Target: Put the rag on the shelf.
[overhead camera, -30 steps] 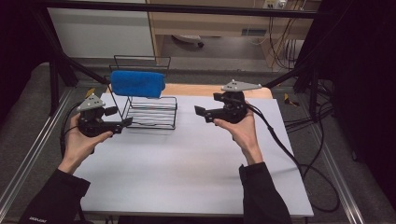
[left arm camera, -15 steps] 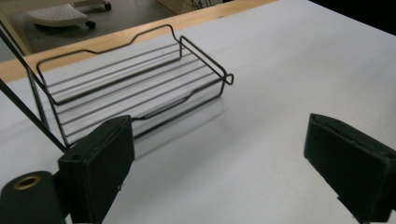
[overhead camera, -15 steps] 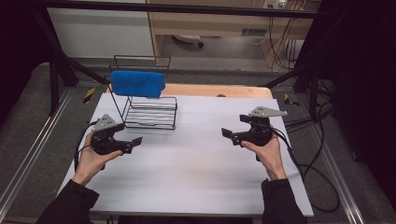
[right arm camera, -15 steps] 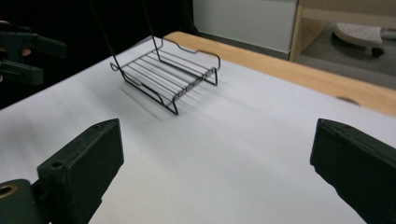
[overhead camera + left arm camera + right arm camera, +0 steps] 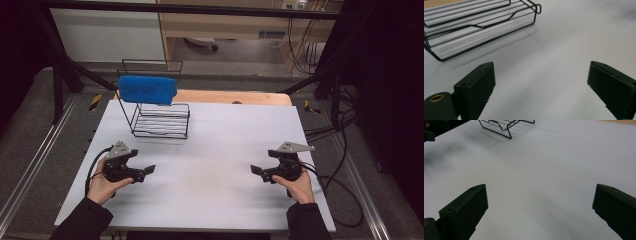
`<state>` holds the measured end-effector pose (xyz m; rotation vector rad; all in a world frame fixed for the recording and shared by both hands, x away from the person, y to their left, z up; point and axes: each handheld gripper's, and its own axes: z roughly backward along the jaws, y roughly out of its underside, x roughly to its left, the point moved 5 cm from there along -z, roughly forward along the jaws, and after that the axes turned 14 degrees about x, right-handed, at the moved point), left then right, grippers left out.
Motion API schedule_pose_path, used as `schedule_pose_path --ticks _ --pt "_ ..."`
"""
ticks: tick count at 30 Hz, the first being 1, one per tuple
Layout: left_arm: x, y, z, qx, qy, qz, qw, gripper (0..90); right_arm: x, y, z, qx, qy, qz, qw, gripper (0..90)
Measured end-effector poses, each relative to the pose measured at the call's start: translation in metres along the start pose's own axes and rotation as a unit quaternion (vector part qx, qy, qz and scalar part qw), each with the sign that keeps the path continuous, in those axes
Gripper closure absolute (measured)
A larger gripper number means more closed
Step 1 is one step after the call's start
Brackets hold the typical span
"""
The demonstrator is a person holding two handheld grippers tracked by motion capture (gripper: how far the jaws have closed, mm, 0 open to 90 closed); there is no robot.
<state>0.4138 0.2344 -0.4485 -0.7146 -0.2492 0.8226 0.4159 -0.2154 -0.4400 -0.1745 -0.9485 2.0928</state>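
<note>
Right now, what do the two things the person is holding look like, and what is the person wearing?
Each hand-held gripper, left and right, is black, with two flat, blocky black jaws. A grey three-cornered plate sits on top of each, and a black cable trails from the back. The left one has a small brass-coloured ring near its jaw. The person wears dark long sleeves.

A white table [image 5: 215, 150] stands amid grey floor [image 5: 30, 145], with a wooden cabinet [image 5: 225, 25] beyond it and cables [image 5: 345, 140] trailing beside it.

white table [image 5: 210, 165], floor cables [image 5: 345, 150]
</note>
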Motion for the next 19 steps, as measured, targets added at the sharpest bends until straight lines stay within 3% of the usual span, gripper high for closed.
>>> schedule_pose_path --ticks 9,19 --pt "-0.004 0.015 -0.005 0.015 0.005 -0.011 0.9998 8.5 -0.012 0.04 0.001 0.019 0.004 -0.004 0.9998 0.8" --pt "-0.007 0.023 -0.01 0.025 0.005 -0.018 0.9995 8.5 -0.016 0.049 0.006 0.015 0.005 -0.015 0.9998 0.8"
